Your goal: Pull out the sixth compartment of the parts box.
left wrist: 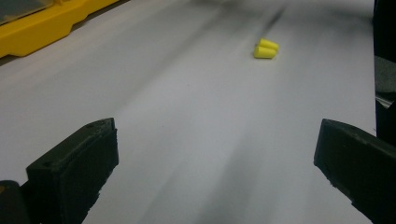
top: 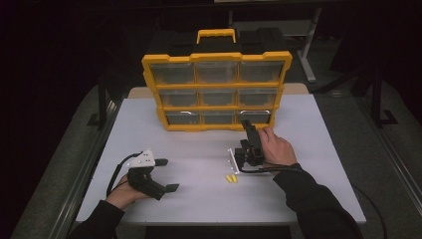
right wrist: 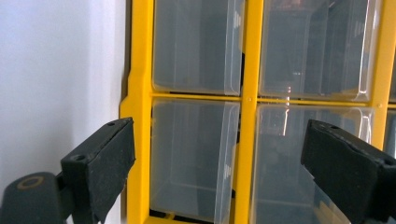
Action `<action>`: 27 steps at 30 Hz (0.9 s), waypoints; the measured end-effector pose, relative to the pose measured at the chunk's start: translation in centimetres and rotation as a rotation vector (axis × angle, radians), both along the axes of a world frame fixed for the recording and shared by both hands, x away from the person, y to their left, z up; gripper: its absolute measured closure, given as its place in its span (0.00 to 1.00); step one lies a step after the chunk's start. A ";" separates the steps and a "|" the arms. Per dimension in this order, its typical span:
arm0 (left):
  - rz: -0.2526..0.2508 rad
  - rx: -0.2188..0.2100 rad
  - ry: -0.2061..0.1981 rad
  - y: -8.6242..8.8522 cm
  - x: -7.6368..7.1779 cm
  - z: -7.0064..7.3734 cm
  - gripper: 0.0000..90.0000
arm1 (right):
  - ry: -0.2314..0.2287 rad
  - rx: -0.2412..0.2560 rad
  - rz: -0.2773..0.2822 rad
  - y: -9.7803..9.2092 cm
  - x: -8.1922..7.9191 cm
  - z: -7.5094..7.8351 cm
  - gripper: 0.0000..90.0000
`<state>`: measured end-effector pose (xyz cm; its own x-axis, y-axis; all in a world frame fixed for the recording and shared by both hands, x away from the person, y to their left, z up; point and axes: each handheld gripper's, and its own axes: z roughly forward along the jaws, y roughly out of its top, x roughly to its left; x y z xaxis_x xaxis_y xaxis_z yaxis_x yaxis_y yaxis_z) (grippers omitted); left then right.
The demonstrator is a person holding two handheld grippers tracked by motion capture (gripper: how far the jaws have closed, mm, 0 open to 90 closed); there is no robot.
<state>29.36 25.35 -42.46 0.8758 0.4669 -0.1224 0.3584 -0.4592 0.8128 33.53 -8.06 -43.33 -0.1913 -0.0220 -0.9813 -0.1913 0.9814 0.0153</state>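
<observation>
Right gripper (top: 247, 125): hovering with jaws spread, empty, facing the organizer's bottom-right drawer (top: 255, 116) just ahead.
Left gripper (top: 166, 174): waiting released, empty.
Earplugs (top: 230, 178): lying on the table (top: 308, 149), nearer the right hand.

The white table (top: 199, 149) is lit brightly from above while the surroundings are left almost black; streaky motion blur is seen across the left gripper view (the yellow earplugs (left wrist: 266, 48) stay fairly sharp), and glare is caught on the clear drawers (right wrist: 317, 51)
</observation>
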 end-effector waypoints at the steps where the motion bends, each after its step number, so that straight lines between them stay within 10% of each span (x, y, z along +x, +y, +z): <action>1: 0.000 0.001 0.000 0.0 0.0 0.0 0.00 | -0.001 -0.002 -0.002 -0.1 0.0 0.0 0.10; 27: -0.001 0.005 0.002 -0.1 0.0 -0.1 0.00 | -0.044 0.019 -0.059 -1.4 1.0 1.5 0.10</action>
